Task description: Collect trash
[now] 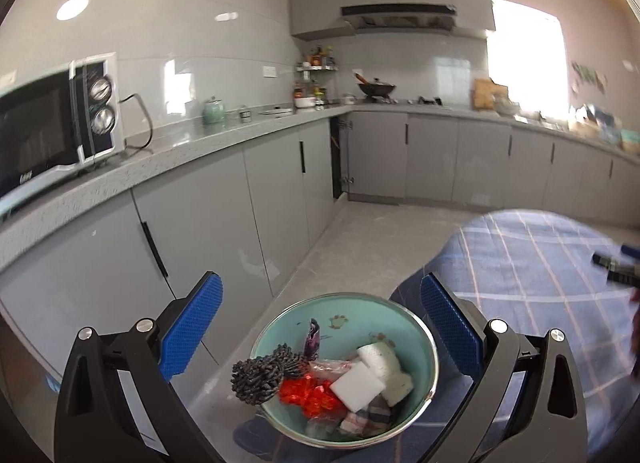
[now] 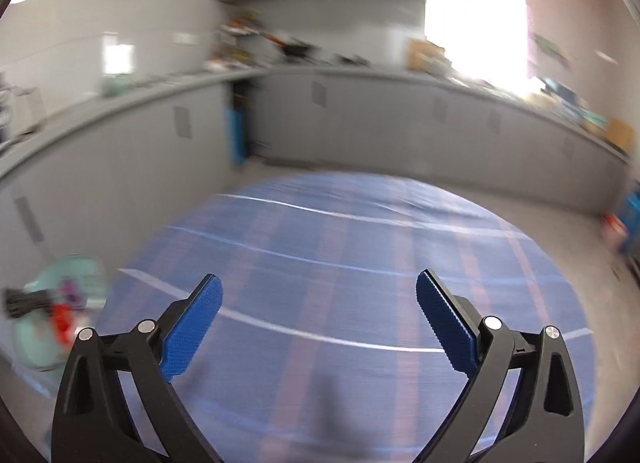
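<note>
Trash fills the bowl [image 1: 420, 327] at the tablecloth [image 2: 360, 243] edge; no trash shows elsewhere; left gripper [image 1: 320, 315] and right gripper [image 2: 319, 309] both released, empty

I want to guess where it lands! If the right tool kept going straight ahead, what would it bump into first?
Probably the blue checked tablecloth: the open right tool points down at it with nothing between, though blur hides depth.

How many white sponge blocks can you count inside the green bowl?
2. One white block lies near the middle of the bowl, beside the red wrapper; the other sits just behind it. More may be buried underneath.
</note>
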